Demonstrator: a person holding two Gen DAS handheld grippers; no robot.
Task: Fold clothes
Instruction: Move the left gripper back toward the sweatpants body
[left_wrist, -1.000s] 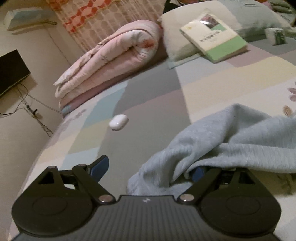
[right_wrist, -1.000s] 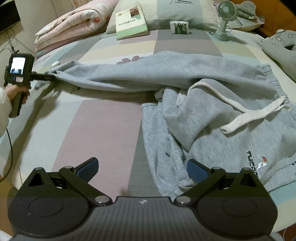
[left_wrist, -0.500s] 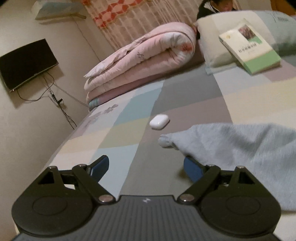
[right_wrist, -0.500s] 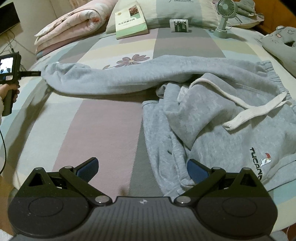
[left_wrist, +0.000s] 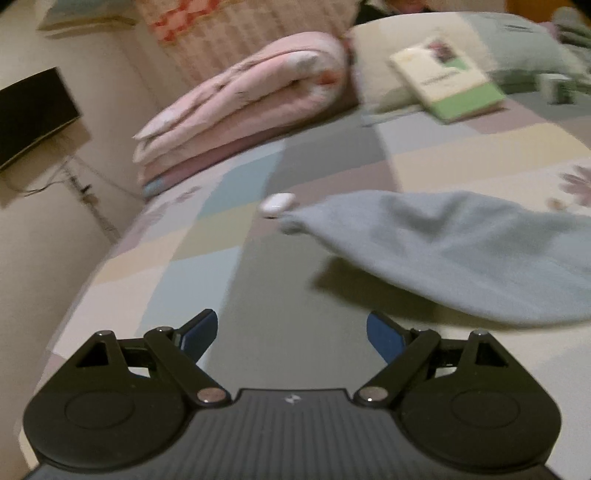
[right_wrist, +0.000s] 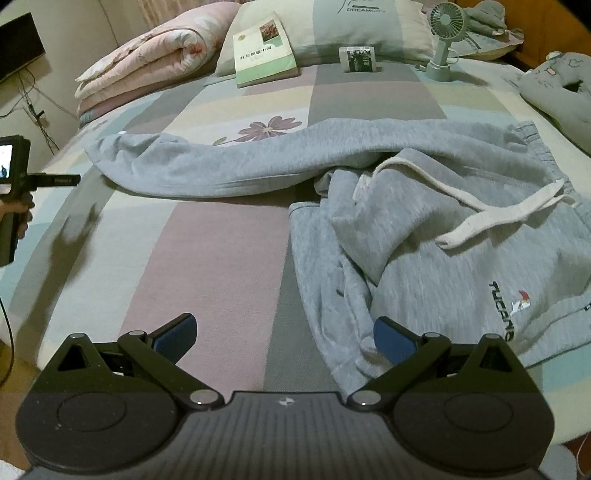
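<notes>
On the patchwork bed, grey sweatpants were stretched crosswise, nearest the wide-open, empty right hand-held gripper; the left hand-held gripper was likewise open and empty.

A bed with a patchwork sheet carries grey sweatpants, a book, a folded pink quilt and a small fan.

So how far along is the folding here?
Done: one leg of the grey drawstring sweatpants lies stretched out across the patchwork bedsheet. In hand: nothing; left gripper and right gripper are open. Left: straightening the bunched second leg, then every fold.
</notes>
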